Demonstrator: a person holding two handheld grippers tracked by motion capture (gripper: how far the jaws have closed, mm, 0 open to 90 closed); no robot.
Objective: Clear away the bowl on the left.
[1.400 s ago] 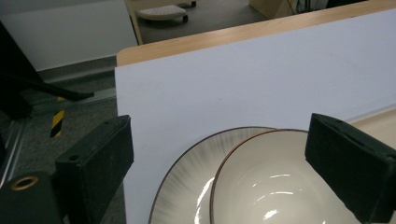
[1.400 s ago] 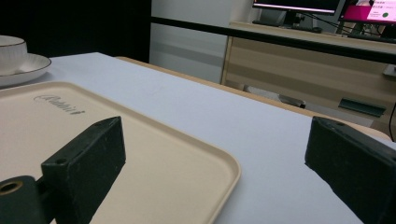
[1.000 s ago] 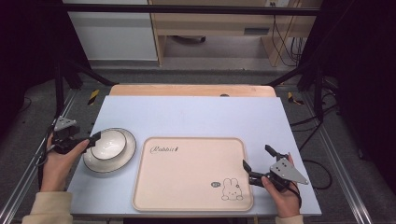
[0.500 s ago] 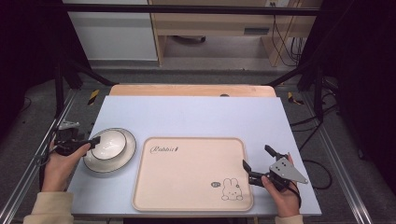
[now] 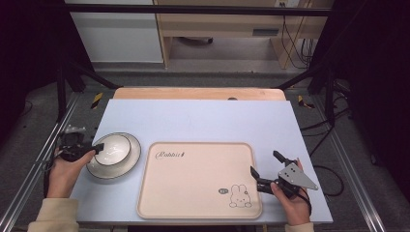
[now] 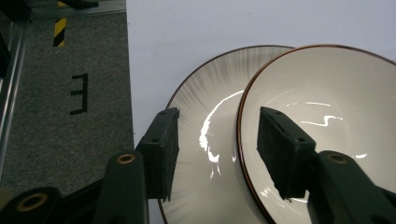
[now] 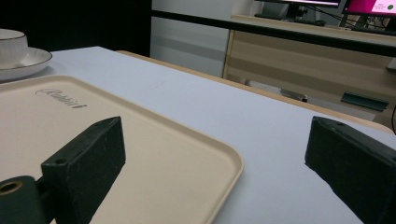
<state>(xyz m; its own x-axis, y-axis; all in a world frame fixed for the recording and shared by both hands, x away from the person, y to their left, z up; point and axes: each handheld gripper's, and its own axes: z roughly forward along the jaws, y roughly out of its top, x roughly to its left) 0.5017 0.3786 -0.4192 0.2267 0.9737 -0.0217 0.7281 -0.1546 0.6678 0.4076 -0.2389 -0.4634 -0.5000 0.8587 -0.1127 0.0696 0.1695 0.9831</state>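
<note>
Since the earlier frames, the left gripper [image 5: 95,150] has been brought in from the table's left edge to the bowl [image 5: 112,149], where its jaws are now set apart astride the bowl's left rim, one over the plate [image 5: 131,159] and one inside the bowl; whether the rim is touched cannot be told. In the left gripper view the left gripper [image 6: 217,151] is seen with the brown-edged rim of the bowl [image 6: 327,116] passing between its jaws.

The bowl is white and glossy, and is seated on the plate [image 6: 205,121], a white plate with fine grey radial lines and a dark rim. Both are placed at the near left of the pale blue table [image 5: 203,121], just left of the tray [image 5: 193,181].

The tray is cream-coloured, with rounded corners, a script word printed at its far left and a small rabbit drawn at its near right. Nothing is carried on it.

The right gripper [image 5: 264,166] is held in the person's right hand [image 5: 290,205] at the tray's near right corner, its jaws spread wide and closed on nothing. In the right gripper view, the right gripper [image 7: 215,163] is seen with one jaw over the tray [image 7: 154,158] and the other over bare table [image 7: 261,140]; the bowl [image 7: 11,42] is seen far off at the left.
</note>
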